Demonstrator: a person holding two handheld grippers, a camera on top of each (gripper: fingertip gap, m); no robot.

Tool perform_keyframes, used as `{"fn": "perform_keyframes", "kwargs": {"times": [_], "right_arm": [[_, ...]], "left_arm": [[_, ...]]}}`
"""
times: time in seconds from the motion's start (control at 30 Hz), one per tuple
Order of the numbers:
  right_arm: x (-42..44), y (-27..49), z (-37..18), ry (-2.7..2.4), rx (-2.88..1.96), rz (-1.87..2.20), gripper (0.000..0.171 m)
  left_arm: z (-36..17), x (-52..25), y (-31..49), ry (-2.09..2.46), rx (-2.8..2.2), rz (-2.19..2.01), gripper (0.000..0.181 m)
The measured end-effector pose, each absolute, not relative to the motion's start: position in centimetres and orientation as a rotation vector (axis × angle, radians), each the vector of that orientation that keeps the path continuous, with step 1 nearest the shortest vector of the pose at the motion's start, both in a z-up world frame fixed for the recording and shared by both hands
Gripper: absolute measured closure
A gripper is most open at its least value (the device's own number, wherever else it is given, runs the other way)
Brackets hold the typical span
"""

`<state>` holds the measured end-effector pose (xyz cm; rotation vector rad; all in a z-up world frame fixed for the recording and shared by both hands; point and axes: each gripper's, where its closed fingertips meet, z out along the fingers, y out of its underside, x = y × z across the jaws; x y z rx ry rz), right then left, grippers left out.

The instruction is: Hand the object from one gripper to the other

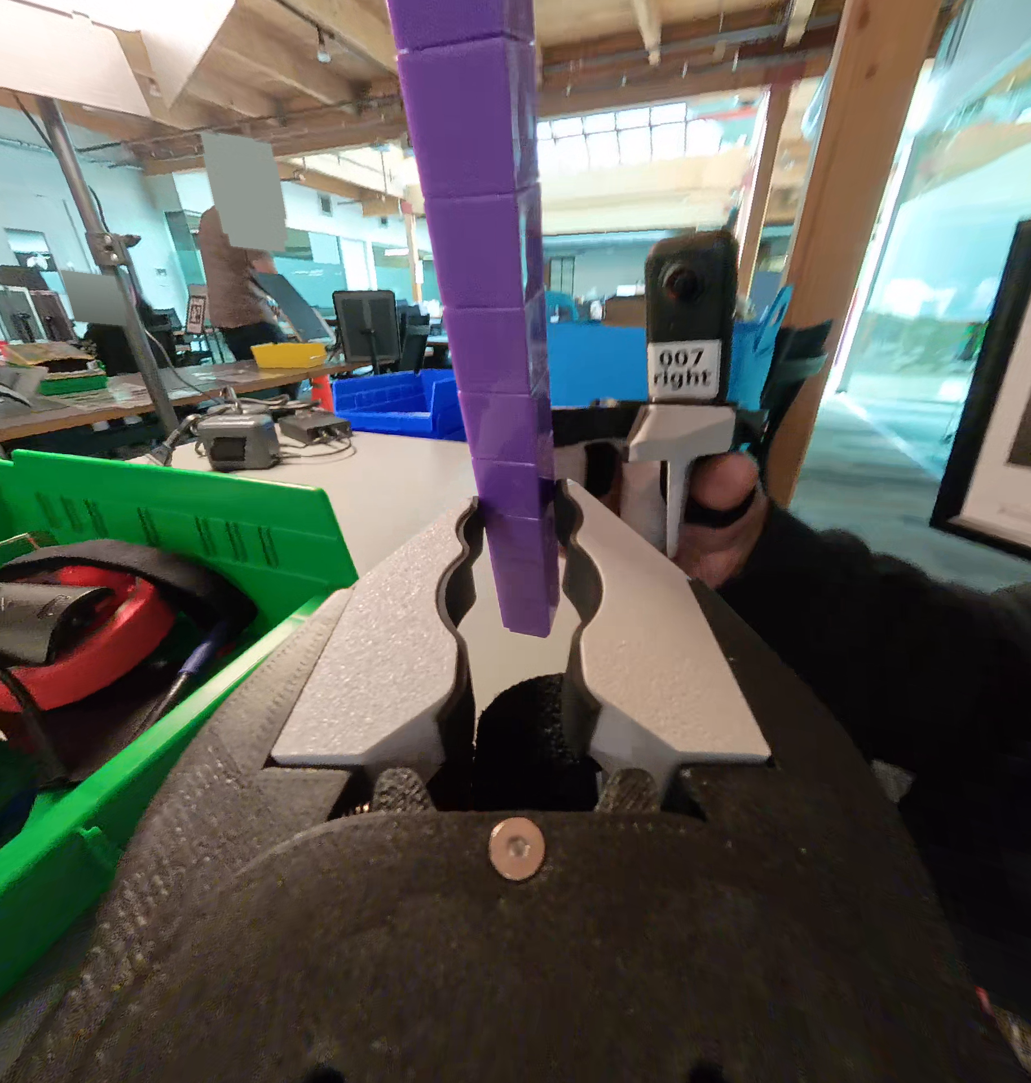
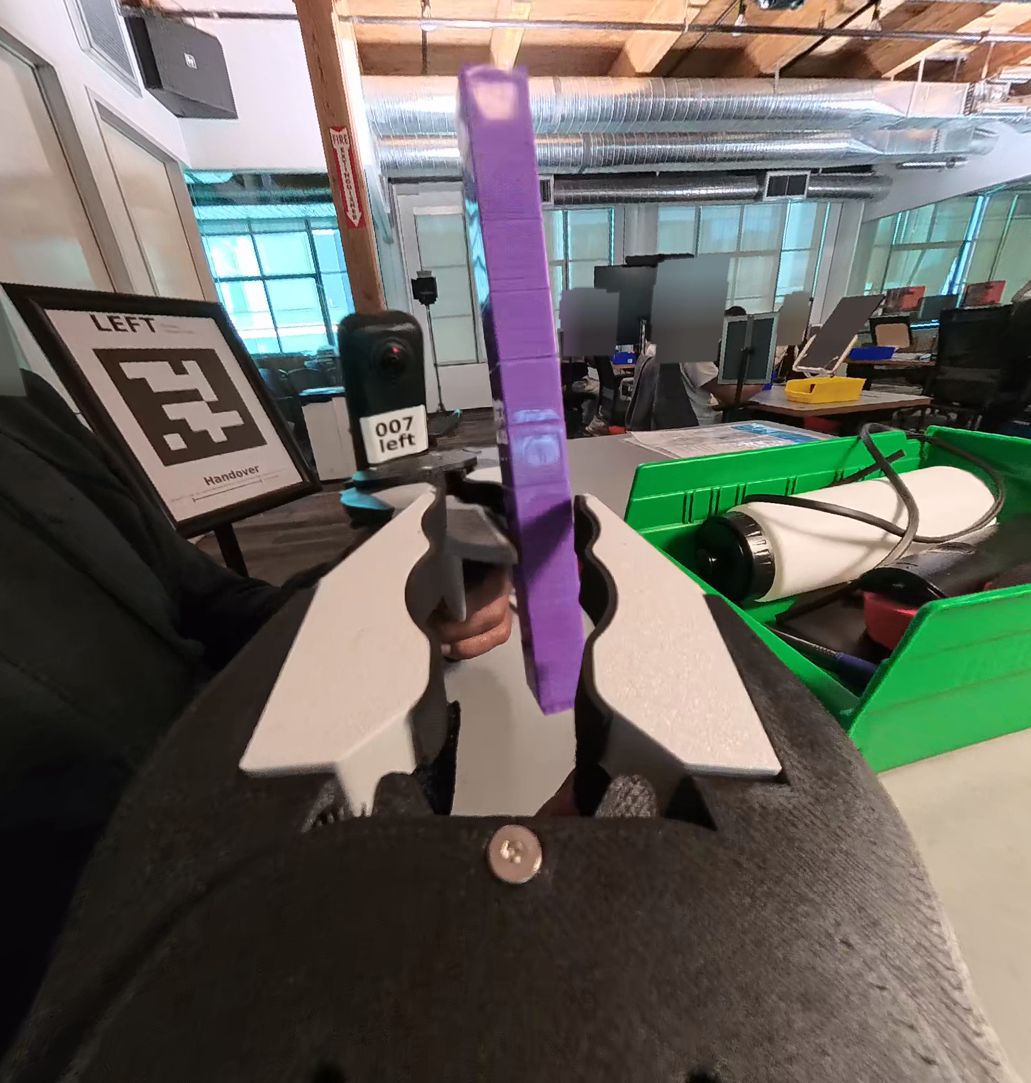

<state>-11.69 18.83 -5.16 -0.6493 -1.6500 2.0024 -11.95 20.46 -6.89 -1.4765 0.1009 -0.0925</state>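
Observation:
A long purple stick of joined blocks [image 1: 484,264] stands upright. My left gripper [image 1: 519,498] is shut on its lower part, with both fingertips pressed against its sides. In the right wrist view the same stick [image 2: 519,322] stands between my right gripper's [image 2: 507,498] fingers. That gripper is open: the stick rests against the right finger and a gap shows on the left side. The right gripper [image 1: 683,433] shows just behind the stick in the left wrist view. The left gripper [image 2: 384,381] shows behind the stick in the right wrist view.
A green bin [image 1: 179,510] with a red and black item stands left of the left gripper. It shows in the right wrist view [image 2: 970,674] with a white bottle [image 2: 853,527] and cables. A framed marker sign [image 2: 167,404] stands nearby. A grey table [image 1: 396,469] lies below. Both grippers' tips are close together, under 4 cm apart.

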Motion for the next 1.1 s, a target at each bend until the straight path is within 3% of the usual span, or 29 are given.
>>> {"fn": "perform_keyframes", "kwargs": {"times": [0.2, 0.47, 0.97, 1.1], "right_arm": [[-12.4, 18.8, -5.6, -1.64, -0.673, 1.944, 0.144], [-11.9, 19.1, -4.6, -1.582, -0.603, 1.953, 0.148], [-11.5, 17.5, -6.1, -1.712, -0.531, 1.873, 0.148], [-11.3, 16.3, -7.2, -1.797, -0.491, 1.83, 0.149]], "left_arm": [[-8.4, -10.8, 21.2, 0.177, -1.556, -0.048, 0.155], [-5.5, -10.9, 19.6, 0.103, -1.382, -0.25, 0.143], [-3.9, -10.2, 18.2, 0.155, -1.293, -0.307, 0.14], [-4.5, -9.2, 18.3, 0.229, -1.317, -0.263, 0.154]]}}
